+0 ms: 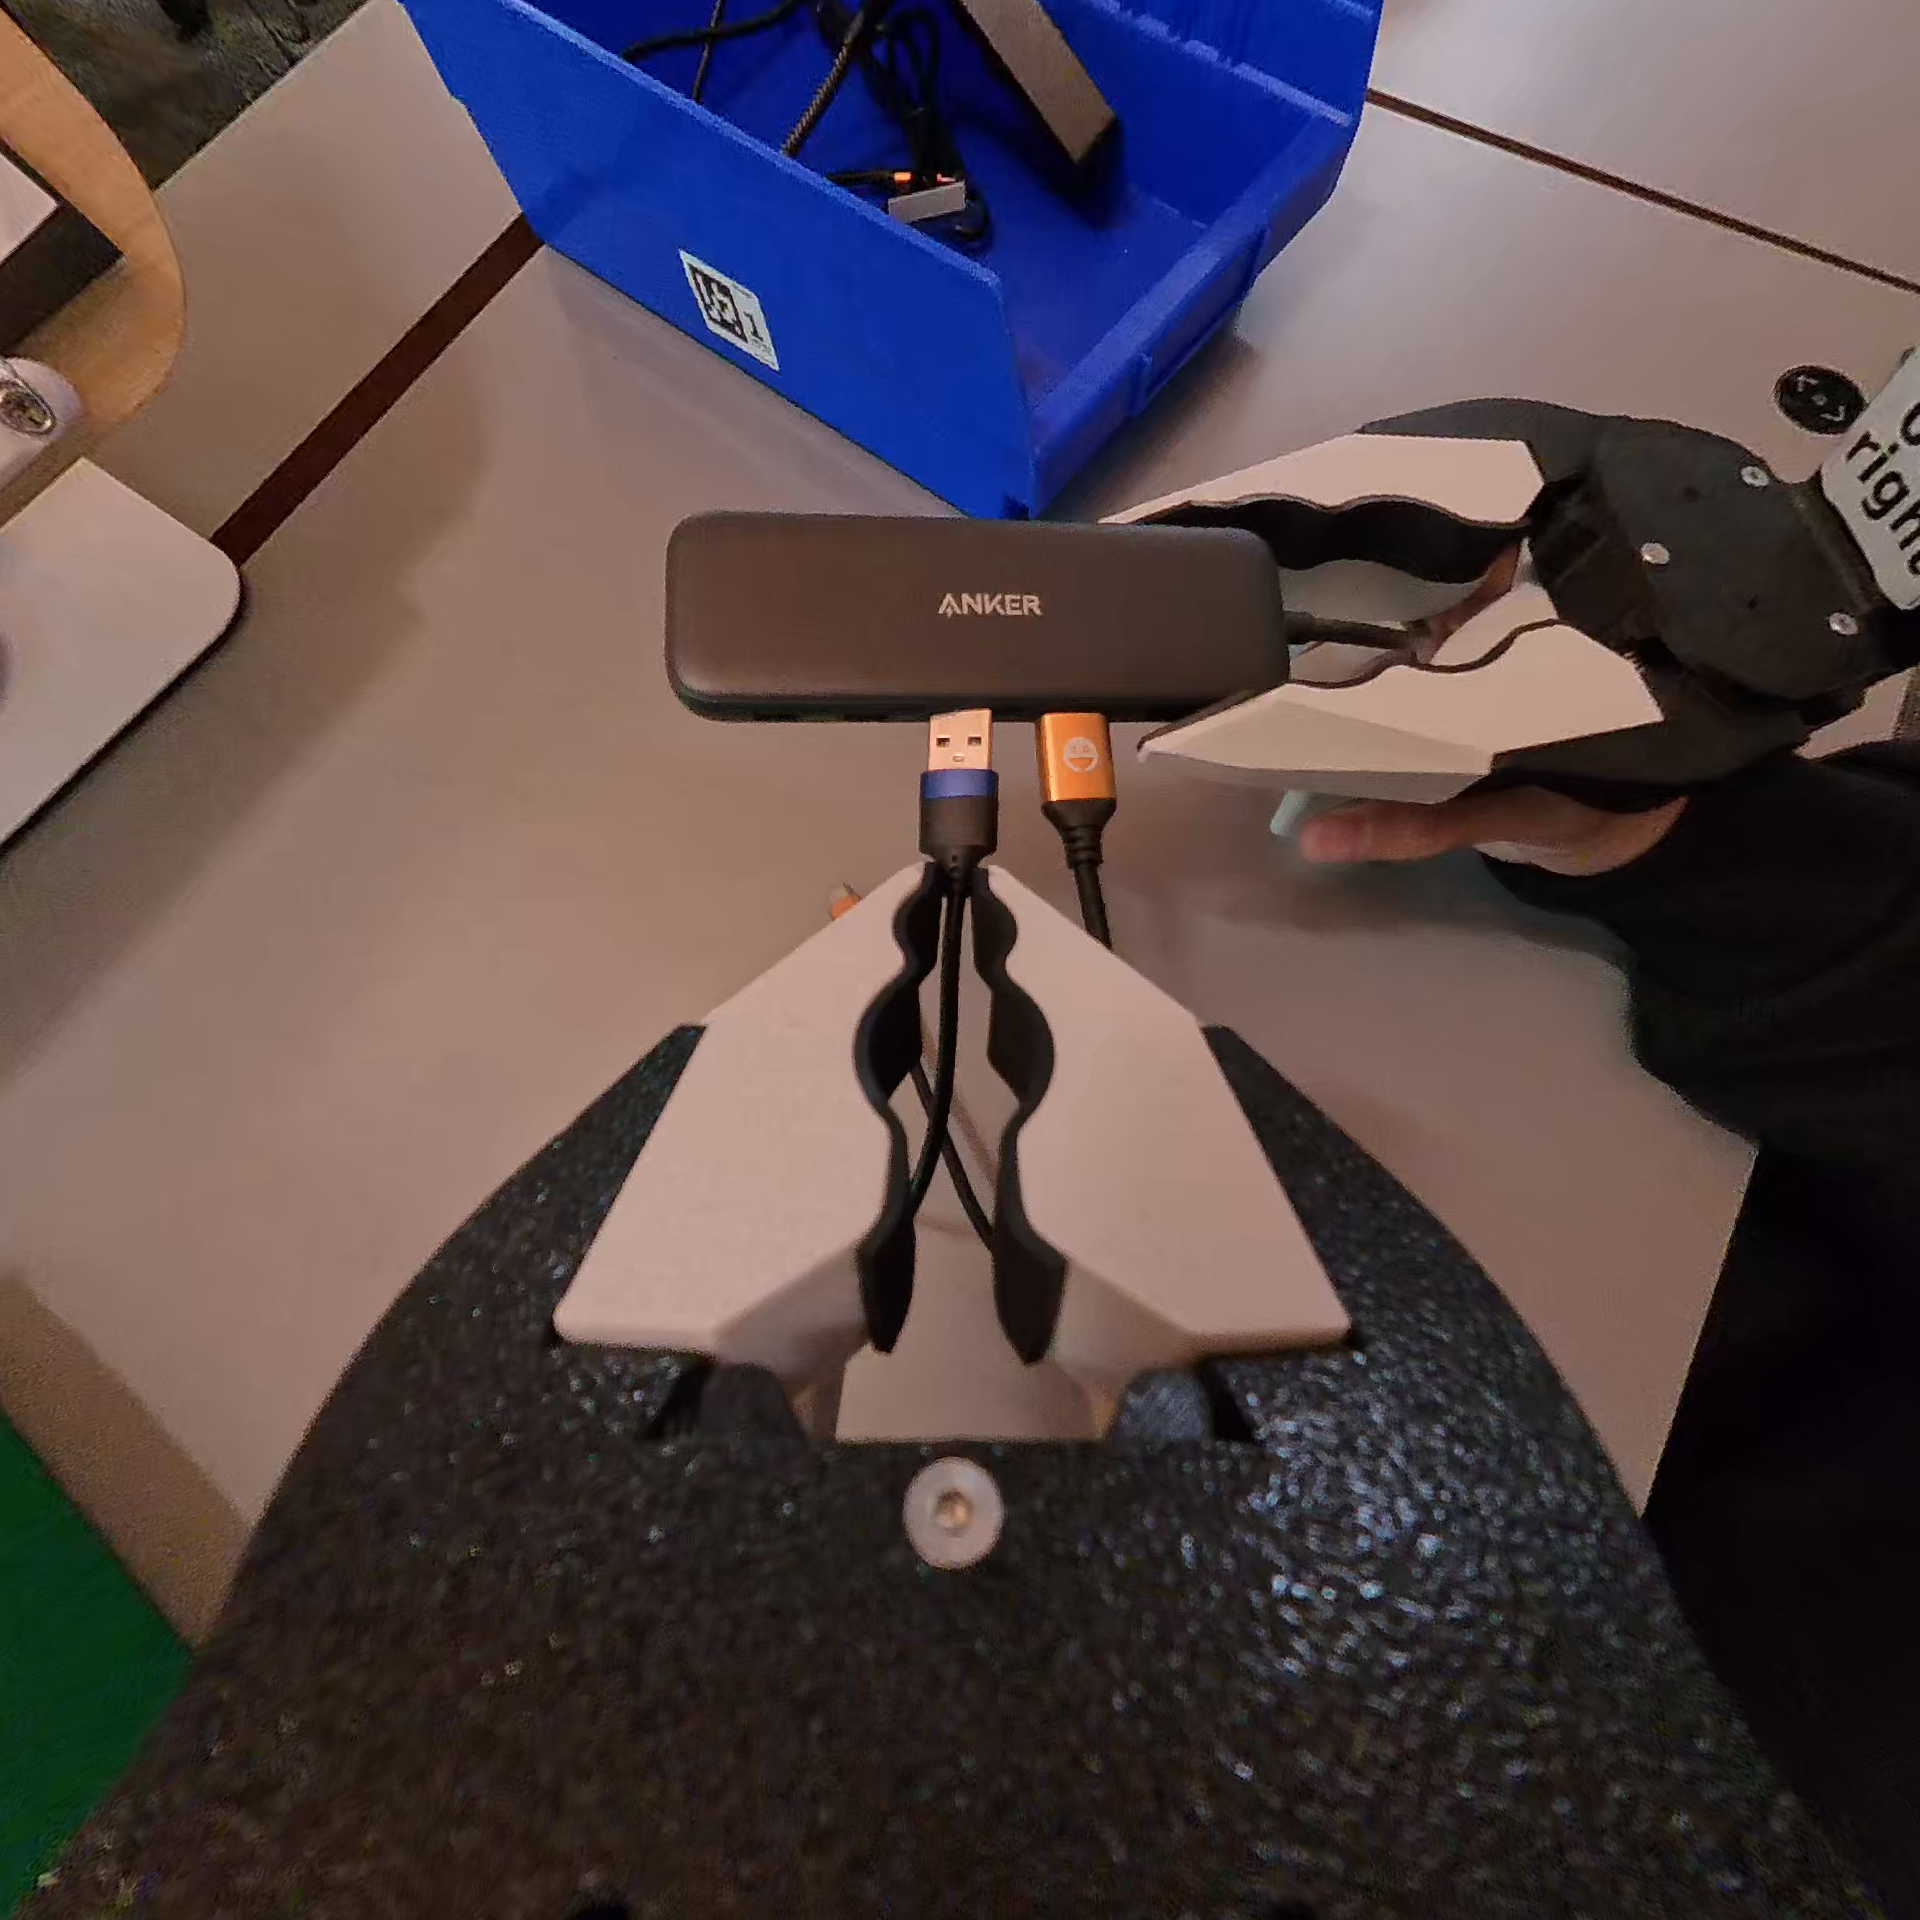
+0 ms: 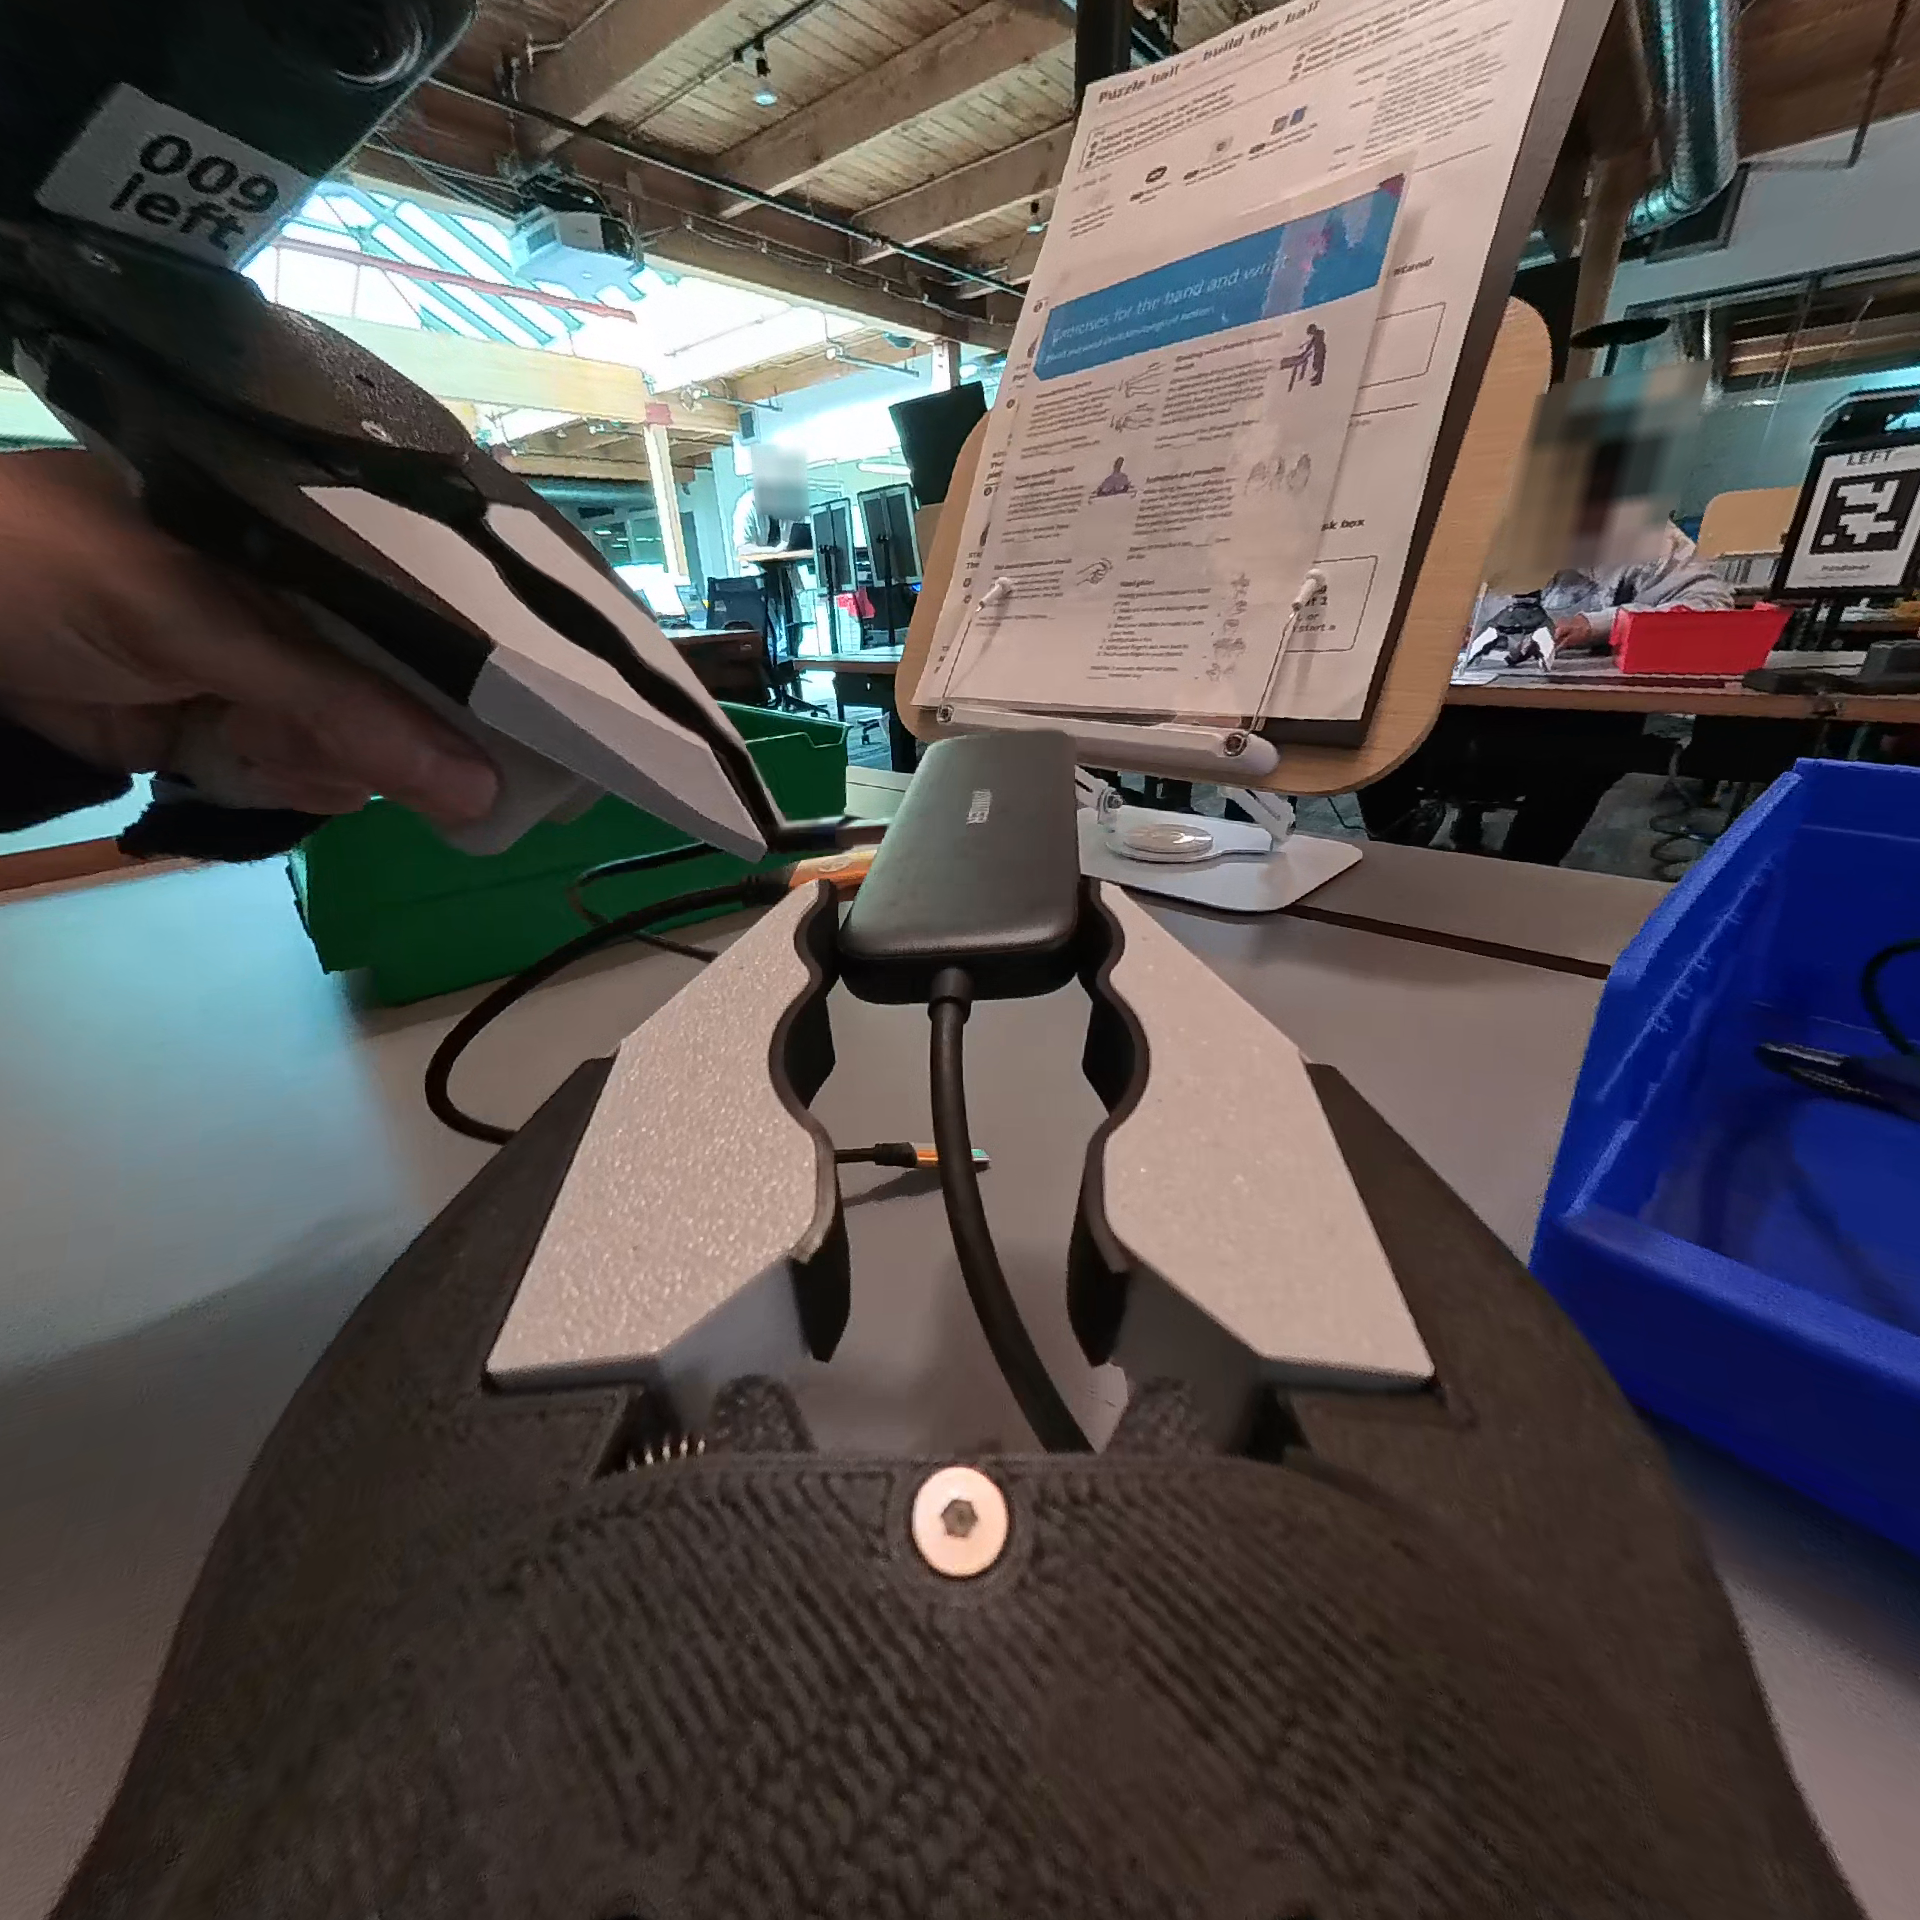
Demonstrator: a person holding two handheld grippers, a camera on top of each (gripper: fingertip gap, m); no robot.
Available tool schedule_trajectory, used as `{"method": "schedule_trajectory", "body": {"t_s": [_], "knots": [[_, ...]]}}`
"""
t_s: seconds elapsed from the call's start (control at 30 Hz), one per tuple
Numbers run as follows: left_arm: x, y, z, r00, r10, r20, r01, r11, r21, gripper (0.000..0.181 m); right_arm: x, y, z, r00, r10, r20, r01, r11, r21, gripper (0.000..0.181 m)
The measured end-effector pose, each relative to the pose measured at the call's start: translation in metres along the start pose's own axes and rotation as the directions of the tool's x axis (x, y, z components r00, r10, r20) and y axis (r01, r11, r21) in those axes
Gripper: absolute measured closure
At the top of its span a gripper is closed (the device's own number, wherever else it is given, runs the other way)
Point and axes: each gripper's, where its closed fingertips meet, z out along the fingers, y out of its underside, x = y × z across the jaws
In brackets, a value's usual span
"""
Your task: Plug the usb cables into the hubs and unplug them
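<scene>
A dark grey hub [image 1: 971, 613] is held level above the table. My right gripper [image 1: 1226, 634] is shut on its right end; in the right wrist view the fingers [image 2: 717, 1091] clamp the hub [image 2: 966, 831], and its own black cable [image 2: 961, 1143] runs back between them. My left gripper [image 1: 956, 883] is shut on the black cable just behind a blue-ringed USB plug [image 1: 958, 774]. The plug's metal tip meets the hub's near edge, with most of the metal showing. An orange plug [image 1: 1075, 758] sits in the port beside it. The left gripper [image 2: 764, 831] also shows in the right wrist view.
A blue bin [image 1: 831, 260] with cables and another hub stands behind the hub, also seen in the right wrist view [image 2: 1714, 1143]. A green bin [image 2: 571, 883] and a document stand [image 2: 1195, 468] stand beyond. A loose orange-tipped plug [image 2: 914, 1155] lies on the table.
</scene>
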Motion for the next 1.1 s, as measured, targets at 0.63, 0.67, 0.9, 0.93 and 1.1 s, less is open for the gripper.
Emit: {"method": "schedule_trajectory", "body": {"t_s": [0.63, 0.67, 0.9, 0.93, 1.1], "knots": [[-0.007, 0.001, 0.008, 0.947, 0.256, 0.196, -0.259, 0.966, -0.014, 0.179, -0.008, 0.011, 0.005, 0.996, -0.086, 0.019, 0.087, 0.992, -0.089, 0.135], [-0.007, 0.003, 0.009, 0.952, 0.244, 0.185, -0.248, 0.969, -0.003, 0.178, -0.007, 0.009, 0.004, 0.996, -0.085, 0.013, 0.086, 0.993, -0.076, 0.135], [-0.005, -0.008, -0.018, 0.979, 0.147, 0.142, -0.178, 0.954, 0.239, 0.156, -0.002, -0.027, -0.003, 0.989, -0.129, -0.064, 0.132, 0.990, 0.045, 0.135], [-0.010, -0.003, -0.025, 0.981, 0.121, 0.153, -0.157, 0.954, 0.254, 0.150, 0.001, -0.034, -0.006, 0.986, -0.144, -0.084, 0.149, 0.987, 0.053, 0.135], [-0.025, 0.049, -0.045, 0.995, -0.029, 0.093, -0.001, 0.951, 0.309, 0.143, 0.017, -0.083, -0.030, 0.962, -0.188, -0.196, 0.210, 0.972, 0.100, 0.135]]}}
